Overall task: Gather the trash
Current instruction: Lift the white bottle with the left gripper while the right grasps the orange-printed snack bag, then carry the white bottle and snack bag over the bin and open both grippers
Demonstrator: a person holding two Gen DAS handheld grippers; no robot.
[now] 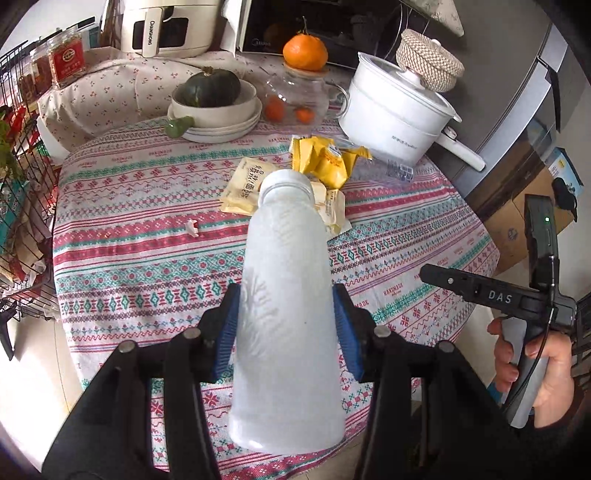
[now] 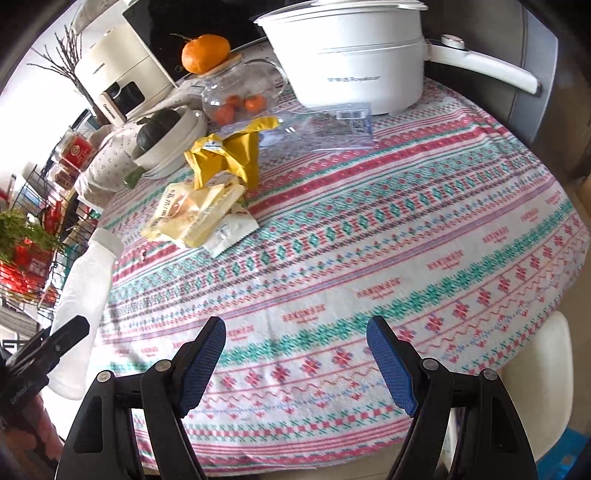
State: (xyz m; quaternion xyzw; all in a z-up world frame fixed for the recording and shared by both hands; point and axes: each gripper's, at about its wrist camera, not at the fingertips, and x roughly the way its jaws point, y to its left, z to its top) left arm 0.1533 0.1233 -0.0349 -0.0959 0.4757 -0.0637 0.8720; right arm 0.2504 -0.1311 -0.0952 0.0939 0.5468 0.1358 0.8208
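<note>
1 frosted cylindrical bottle (image 1: 286,314), left claw (image 1: 288,325) clamped

You're working in a home kitchen here: air fryer (image 1: 166,27) and microwave (image 1: 295,22) are sitting behind a cloth-covered bench (image 1: 147,240), with an electric pot (image 1: 395,114) and squash bowl (image 1: 214,99).

1. Tablecloth (image 2: 369,229): white with pink, red and teal banded geometric patterns.
2. Bottle (image 1: 288,314): frosted white.
3. Crumpled wrapper (image 1: 325,162): bright yellow.
4. Snack packets (image 2: 192,214): pale yellow.
5. Electric pot (image 1: 395,114): white.
6. Gripper pads (image 2: 205,365): blue on black arms.
</note>
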